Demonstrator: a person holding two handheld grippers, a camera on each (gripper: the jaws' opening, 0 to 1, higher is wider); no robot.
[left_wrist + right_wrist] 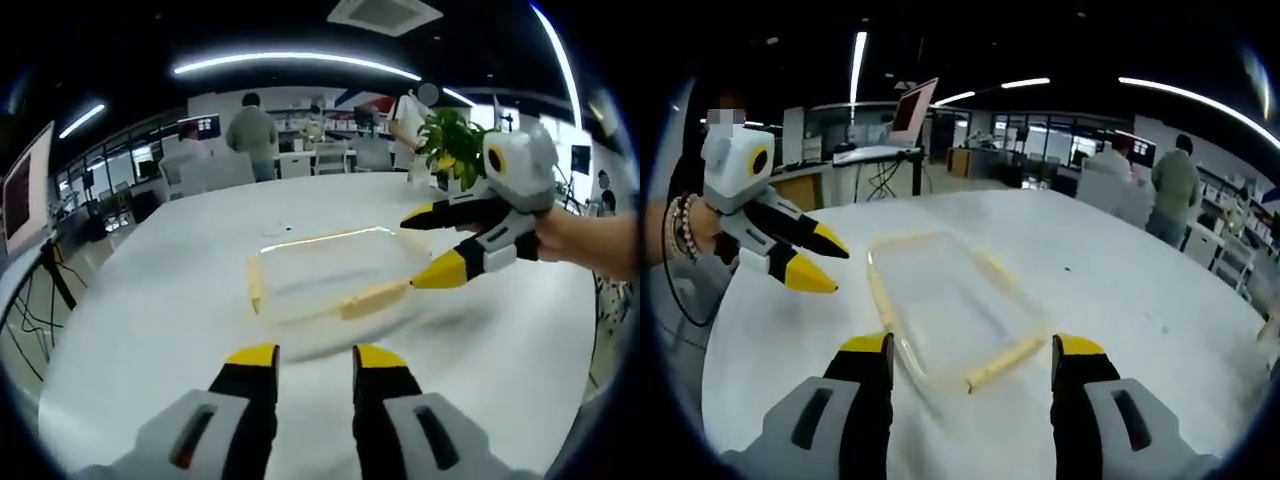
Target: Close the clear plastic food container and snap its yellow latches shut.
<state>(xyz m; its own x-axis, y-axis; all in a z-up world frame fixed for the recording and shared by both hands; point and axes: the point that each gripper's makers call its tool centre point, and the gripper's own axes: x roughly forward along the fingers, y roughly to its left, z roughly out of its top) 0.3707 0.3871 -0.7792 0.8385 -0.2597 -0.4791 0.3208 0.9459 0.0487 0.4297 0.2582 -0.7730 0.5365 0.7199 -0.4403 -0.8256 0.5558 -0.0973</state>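
A clear plastic container [335,272] with pale yellow latches [375,298] along its sides lies flat on the white table [150,300]. In the left gripper view my left gripper [315,358] stands open a short way in front of the container's long side, holding nothing. My right gripper [415,252] comes in from the right, open, with its lower jaw tip at the container's right end. In the right gripper view my right gripper [973,347] is wide open, its jaws on either side of the near end of the container [950,305]. My left gripper [835,268] hovers open to the container's left.
A potted plant [450,145] stands at the table's far side, behind the right gripper. People [252,135] and chairs are beyond the table. A screen on a stand [912,110] is off one end of the table [1140,280].
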